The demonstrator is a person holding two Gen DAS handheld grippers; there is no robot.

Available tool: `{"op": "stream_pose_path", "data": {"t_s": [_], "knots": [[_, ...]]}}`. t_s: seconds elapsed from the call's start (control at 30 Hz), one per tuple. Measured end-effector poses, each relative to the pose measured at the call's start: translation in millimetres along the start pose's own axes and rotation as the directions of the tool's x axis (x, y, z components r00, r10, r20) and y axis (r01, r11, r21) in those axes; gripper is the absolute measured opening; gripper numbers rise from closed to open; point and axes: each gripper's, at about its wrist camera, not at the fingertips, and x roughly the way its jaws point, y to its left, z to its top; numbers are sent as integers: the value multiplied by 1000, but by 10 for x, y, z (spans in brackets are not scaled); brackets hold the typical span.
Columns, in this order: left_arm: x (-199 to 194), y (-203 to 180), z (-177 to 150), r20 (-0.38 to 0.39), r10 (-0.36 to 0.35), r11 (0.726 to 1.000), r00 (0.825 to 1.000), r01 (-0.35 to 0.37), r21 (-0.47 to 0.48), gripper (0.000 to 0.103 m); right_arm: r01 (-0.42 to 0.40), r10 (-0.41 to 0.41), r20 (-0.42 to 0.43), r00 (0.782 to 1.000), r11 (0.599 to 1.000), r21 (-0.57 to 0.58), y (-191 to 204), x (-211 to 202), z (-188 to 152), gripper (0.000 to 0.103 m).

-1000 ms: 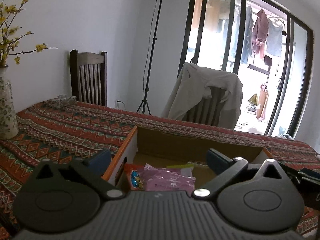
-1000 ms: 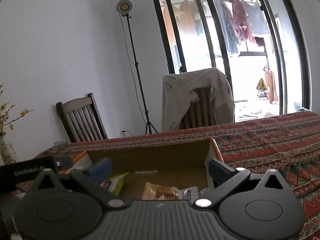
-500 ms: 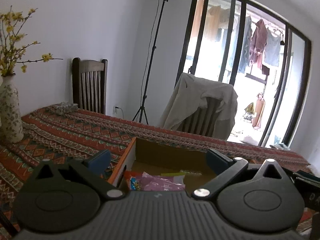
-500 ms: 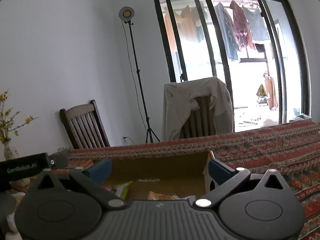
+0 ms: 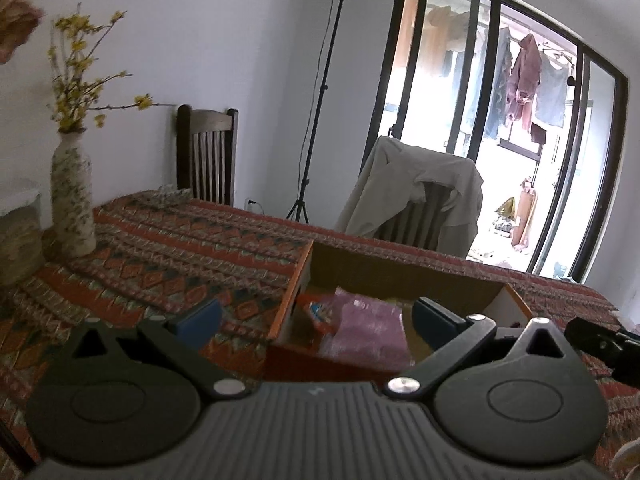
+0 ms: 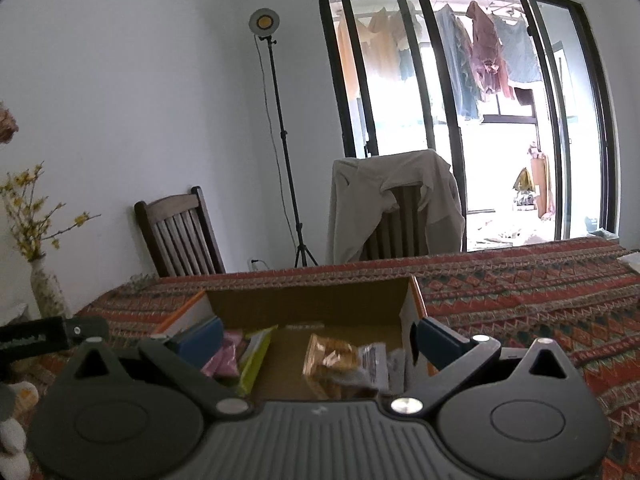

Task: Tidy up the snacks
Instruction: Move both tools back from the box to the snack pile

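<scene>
Two handheld grippers hang above an open cardboard box on a patterned tabletop, both with their blue-padded jaws spread wide and holding nothing. In the right wrist view, the right gripper is centred over the box in the lower middle of the frame; a clear packet of golden snacks lies on the box floor towards its right wall, while pink packets and a yellow-green pack stand bunched against the left wall, apparently sorted by kind. In the left wrist view, the left gripper straddles the box's orange-edged left wall, one jaw outside over the cloth, the other over a pink wrapper and a red packet with blue print inside; the slight blur suggests motion. Both tools point nearly level, looking across the room, a pose that reads as hands drawn clear of the box. A vase of yellow blossoms stands at left.
</scene>
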Motion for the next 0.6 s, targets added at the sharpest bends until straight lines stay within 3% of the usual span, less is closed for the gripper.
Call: {"op": "stream_pose_path", "data": {"t_s": [0.6], "knots": [[-474, 265, -707, -74, -12, 995, 997, 19, 100, 103, 28, -28, -118, 993, 1000, -7, -108, -558, -648, 103]]}}
